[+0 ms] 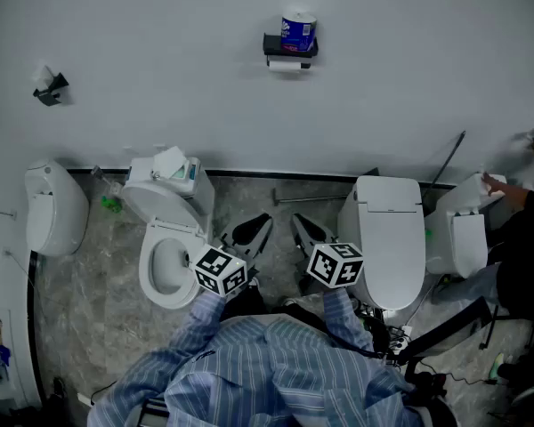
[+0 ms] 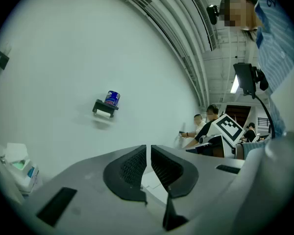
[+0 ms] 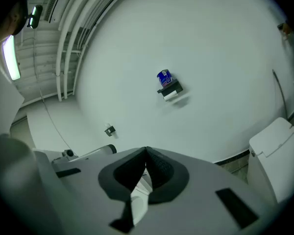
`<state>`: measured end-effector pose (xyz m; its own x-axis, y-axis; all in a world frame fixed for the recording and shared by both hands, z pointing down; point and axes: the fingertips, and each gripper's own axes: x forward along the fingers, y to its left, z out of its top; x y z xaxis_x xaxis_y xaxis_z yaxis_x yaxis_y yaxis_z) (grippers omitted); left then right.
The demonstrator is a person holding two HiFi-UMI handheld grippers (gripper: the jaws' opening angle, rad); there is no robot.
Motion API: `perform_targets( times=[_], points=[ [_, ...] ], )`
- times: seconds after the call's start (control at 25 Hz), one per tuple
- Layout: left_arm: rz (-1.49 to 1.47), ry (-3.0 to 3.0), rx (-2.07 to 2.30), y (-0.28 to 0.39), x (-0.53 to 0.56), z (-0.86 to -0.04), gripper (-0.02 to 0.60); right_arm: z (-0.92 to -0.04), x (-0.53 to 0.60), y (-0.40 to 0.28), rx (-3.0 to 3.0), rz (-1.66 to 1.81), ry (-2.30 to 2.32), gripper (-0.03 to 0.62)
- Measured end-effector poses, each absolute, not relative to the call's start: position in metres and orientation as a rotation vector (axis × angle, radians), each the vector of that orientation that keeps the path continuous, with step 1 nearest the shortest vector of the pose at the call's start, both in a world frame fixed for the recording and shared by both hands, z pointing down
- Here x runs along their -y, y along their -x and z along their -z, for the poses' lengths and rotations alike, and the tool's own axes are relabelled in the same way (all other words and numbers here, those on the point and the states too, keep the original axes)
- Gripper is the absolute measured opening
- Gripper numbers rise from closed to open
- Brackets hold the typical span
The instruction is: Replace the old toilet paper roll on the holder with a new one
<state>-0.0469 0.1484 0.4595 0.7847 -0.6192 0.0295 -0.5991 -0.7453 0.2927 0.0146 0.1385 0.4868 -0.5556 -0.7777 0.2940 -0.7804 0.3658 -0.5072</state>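
High on the white wall hangs a black holder (image 1: 289, 46) with a blue-wrapped new roll (image 1: 298, 32) standing on top and the white old roll (image 1: 285, 63) below it. The left gripper view shows the holder (image 2: 104, 108) and blue roll (image 2: 112, 98) far off; in the right gripper view the blue roll (image 3: 164, 77) sits above the old roll (image 3: 170, 96). My left gripper (image 1: 262, 221) and right gripper (image 1: 297, 221) are held side by side, well short of the wall. Both are shut with nothing between their jaws.
An open toilet (image 1: 167, 261) with a tissue box (image 1: 174, 166) on its tank stands below left, a closed toilet (image 1: 391, 234) below right. A urinal (image 1: 52, 210) is at far left. Another person (image 1: 518, 238) works at the right edge. A rod (image 1: 449, 158) leans on the wall.
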Motion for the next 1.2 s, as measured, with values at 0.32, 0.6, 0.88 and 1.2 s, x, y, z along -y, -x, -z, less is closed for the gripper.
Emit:
perform_targets(
  times=[0.32, 0.6, 0.88, 1.2],
  points=[
    [0.079, -2.699, 0.96, 0.054, -0.138, -0.462, 0.012, -0.491, -0.128, -0.006, 2.575, -0.968, -1.456, 0.005],
    [0.091, -2.683, 0.977, 0.063, -0.13, -0.465, 0.012, -0.49, -0.12, 0.0, 2.598, -0.954, -1.447, 0.005],
    [0.102, -2.673, 0.979, 0.068, -0.12, -0.468, 0.012, -0.492, -0.112, 0.001, 2.604, -0.946, -1.454, 0.006],
    [0.11, -2.66, 0.968, 0.081, -0.105, -0.472, 0.012, -0.495, -0.097, 0.016, 2.607, -0.945, -1.423, 0.006]
  ],
)
